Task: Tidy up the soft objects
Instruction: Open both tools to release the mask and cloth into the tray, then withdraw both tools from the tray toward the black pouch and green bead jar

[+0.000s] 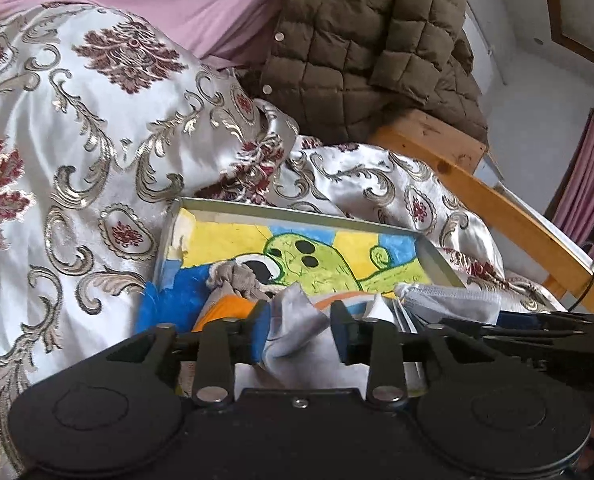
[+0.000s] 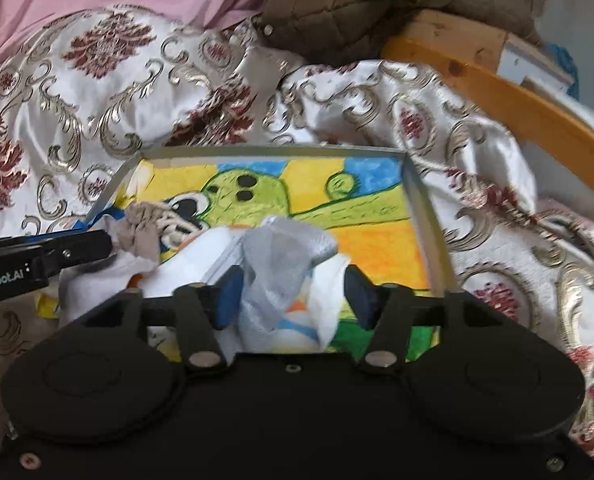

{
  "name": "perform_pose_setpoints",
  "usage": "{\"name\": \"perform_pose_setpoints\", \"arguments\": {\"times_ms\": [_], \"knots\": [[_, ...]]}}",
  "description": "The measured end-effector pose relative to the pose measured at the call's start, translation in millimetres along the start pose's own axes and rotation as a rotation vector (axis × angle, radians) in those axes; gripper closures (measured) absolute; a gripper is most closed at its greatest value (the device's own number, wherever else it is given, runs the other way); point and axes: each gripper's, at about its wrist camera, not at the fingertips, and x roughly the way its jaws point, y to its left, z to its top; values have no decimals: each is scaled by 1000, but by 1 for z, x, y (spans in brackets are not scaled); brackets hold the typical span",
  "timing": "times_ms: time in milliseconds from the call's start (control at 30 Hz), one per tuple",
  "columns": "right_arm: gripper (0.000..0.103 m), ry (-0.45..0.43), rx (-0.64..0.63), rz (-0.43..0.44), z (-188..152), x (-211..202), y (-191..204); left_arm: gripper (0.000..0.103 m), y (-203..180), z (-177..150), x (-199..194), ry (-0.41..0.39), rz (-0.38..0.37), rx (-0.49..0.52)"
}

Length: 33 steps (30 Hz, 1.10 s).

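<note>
Socks, a white and grey bundle with orange and blue bands (image 2: 285,280), lie in the shallow metal-rimmed tray (image 2: 421,208) with its painted green cartoon figure, on the white satin bedspread with red and gold scrolls (image 1: 77,140). Left gripper (image 1: 299,332) and right gripper (image 2: 293,294) both straddle the fabric, jaws parted, pads off it.

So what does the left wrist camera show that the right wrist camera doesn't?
Only the left wrist view shows the pink curtain at the right edge and a picture frame corner on the wall. Only the right wrist view shows the tray's right wall in full and the left gripper from the side. Both show the painted tray, the socks lying in it, the patterned bedspread, the quilted jacket and the wooden bed rail.
</note>
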Motion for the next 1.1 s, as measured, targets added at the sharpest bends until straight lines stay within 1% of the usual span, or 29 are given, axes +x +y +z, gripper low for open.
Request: {"name": "perform_pose_setpoints", "arguments": {"times_ms": [67,133,200,333,433,467,533,600,700,767,800,833,933,1100], "knots": [[45,-12,2,-9,2,-8,-4,56,0,2,-7,-15,13,-13],[30,-33,11,-12,3,-19,-9,52,0,4,-14,-30,17,-22],[20,-59,8,-17,5,-31,-14,50,-2,8,-23,-43,22,-12],[8,-107,8,-22,10,-57,-19,43,-5,12,-42,-77,32,-19],[1,-143,25,-12,11,-80,-24,37,-9,12,-62,-111,32,-22],[1,-155,22,-8,12,-86,-24,34,-12,11,-70,-124,31,-15],[1,-187,7,-1,9,-105,-26,32,-17,10,-84,-143,25,11],[1,-211,-7,3,4,-123,-27,30,-23,8,-98,-153,15,40],[1,-240,-14,12,-4,-150,-30,24,-32,6,-120,-169,0,73],[1,-253,-8,15,-8,-168,-33,16,-36,4,-136,-181,-12,80],[1,-257,-1,19,-11,-177,-35,14,-38,2,-143,-184,-17,86],[1,-260,3,24,-14,-184,-36,10,-40,-1,-151,-186,-22,94],[1,-265,6,38,-25,-208,-39,5,-46,-11,-173,-182,-39,124],[1,-263,-11,64,-53,-243,-39,3,-53,-34,-202,-147,-70,188]]}}
